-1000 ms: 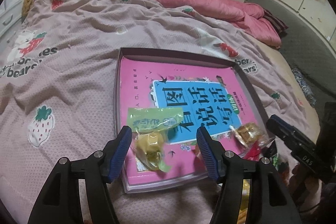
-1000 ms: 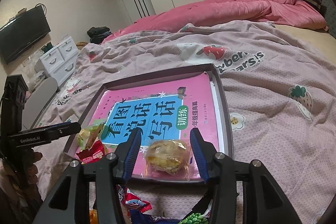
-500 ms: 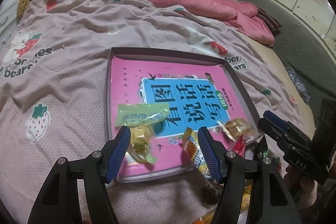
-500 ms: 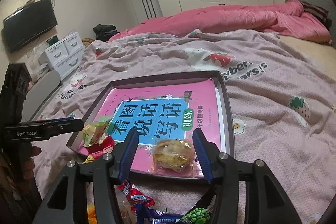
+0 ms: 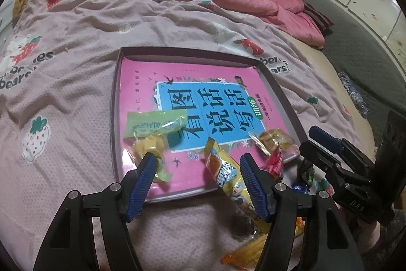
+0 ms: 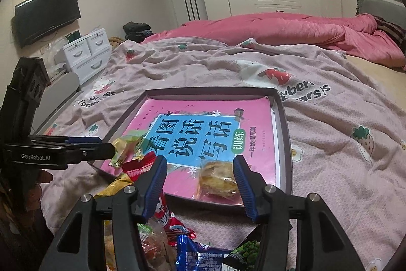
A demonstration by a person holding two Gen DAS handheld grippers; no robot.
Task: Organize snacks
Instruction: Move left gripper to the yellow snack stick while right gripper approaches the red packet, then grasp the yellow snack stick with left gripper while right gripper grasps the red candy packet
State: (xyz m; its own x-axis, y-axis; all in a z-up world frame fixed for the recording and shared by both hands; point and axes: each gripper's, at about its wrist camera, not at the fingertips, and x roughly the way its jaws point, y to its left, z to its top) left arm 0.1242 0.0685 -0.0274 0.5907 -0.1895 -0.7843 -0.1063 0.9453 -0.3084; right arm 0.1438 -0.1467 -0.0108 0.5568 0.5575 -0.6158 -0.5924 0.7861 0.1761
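Left hand-held gripper [image 5: 198, 177] hangs released over the tray [image 5: 115, 103]; right hand-held gripper [image 6: 200, 178] gapes around the pastry packet [image 6: 218, 179], pads clear.

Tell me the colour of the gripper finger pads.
Blue, ribbed finger pads; clearest in the left wrist view.

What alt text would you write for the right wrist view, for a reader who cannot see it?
The right tongs stand open around a clear-wrapped pastry lying on a pink book inside a shallow tray on a bed. More snack packets lie in front of the tray, and the left tongs reach in from the left.
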